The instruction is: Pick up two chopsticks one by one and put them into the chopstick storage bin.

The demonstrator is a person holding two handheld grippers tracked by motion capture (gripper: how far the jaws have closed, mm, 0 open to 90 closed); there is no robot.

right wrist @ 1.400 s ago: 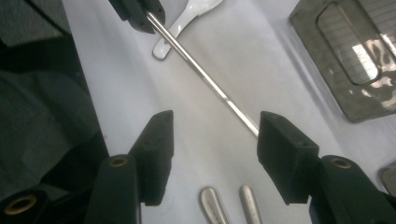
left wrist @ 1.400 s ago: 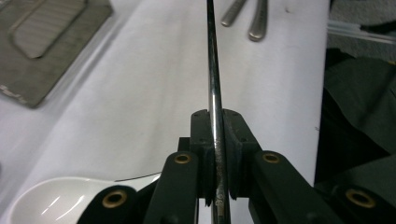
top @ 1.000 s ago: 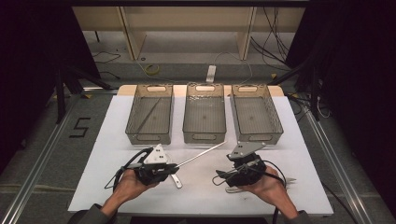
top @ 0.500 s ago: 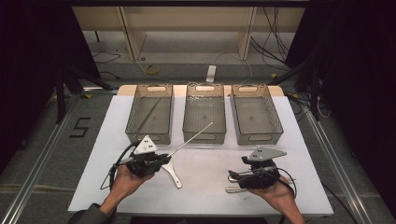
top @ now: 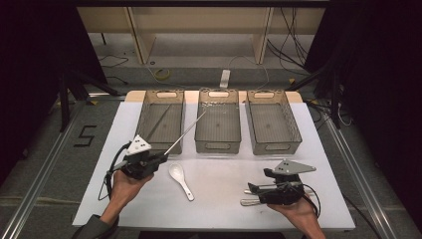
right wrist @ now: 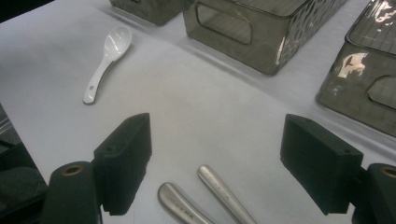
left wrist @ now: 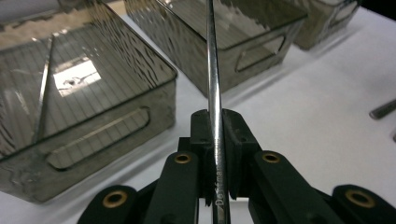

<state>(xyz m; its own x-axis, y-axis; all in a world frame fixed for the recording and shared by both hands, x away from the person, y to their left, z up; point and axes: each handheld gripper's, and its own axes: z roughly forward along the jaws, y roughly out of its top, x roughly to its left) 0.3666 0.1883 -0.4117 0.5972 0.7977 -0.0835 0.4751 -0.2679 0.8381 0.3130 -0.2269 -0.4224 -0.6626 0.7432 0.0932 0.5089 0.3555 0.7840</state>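
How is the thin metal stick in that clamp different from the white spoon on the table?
The metal chopstick is thin, straight and shiny; the white spoon is short, with a round bowl. The chopstick is clamped in the left gripper, slanting up over the bins; the spoon lies flat and free on the table. Both are eating utensils.

left gripper (top: 160,158) – grips metal chopstick (top: 185,133) | right gripper (top: 252,188) – jaws apart

chopstick (left wrist: 213,84): thin, shiny metal, lifted, slanting up over the left bin's (top: 160,121) near edge
handles (right wrist: 201,198): two, metal, lying side by side on the table
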